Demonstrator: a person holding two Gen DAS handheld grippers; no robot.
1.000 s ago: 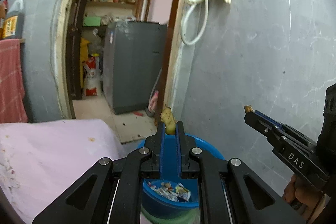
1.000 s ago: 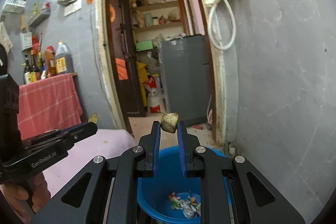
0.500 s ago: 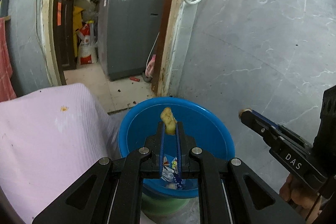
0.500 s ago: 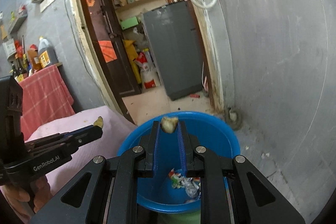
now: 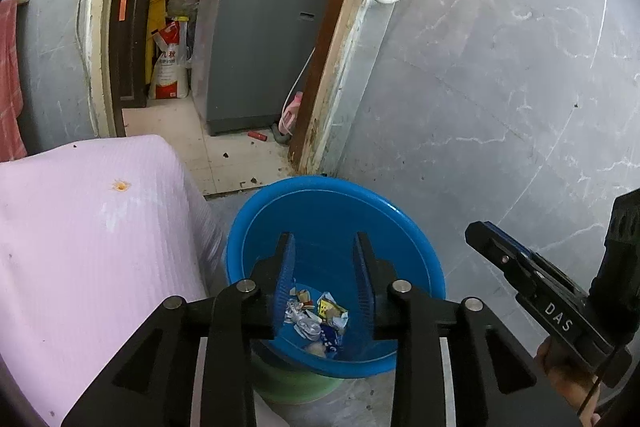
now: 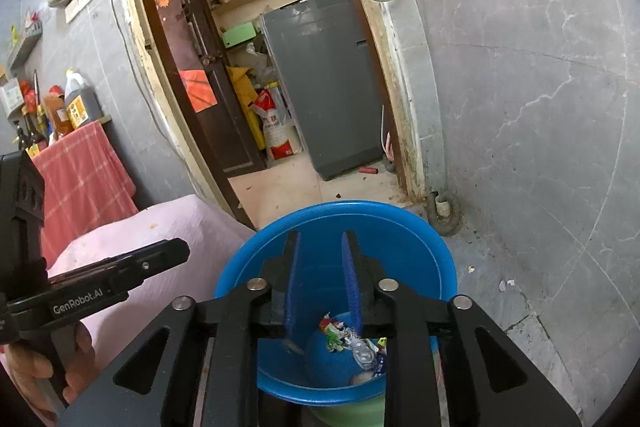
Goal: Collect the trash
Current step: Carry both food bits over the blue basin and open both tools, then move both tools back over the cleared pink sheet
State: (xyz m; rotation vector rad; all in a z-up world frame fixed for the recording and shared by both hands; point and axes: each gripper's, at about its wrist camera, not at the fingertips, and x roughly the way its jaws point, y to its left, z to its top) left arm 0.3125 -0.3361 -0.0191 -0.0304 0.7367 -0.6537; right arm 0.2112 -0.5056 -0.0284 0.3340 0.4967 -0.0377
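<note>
Left wrist view: my left hand-held gripper (image 5: 323, 267) hangs over the blue basin (image 5: 404, 215), jaws opening, seemingly empty, so scraps land inside.

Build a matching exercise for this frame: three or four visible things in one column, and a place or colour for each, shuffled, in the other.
Things:
1. blue basin
2. washing machine
3. pink cloth
4. wrappers

Descriptions:
A. grey, beyond the doorway
B. on the basin's bottom
C. under both open grippers
D. left of the basin, with an orange spot

Pairs: 1-C, 2-A, 3-D, 4-B
</note>
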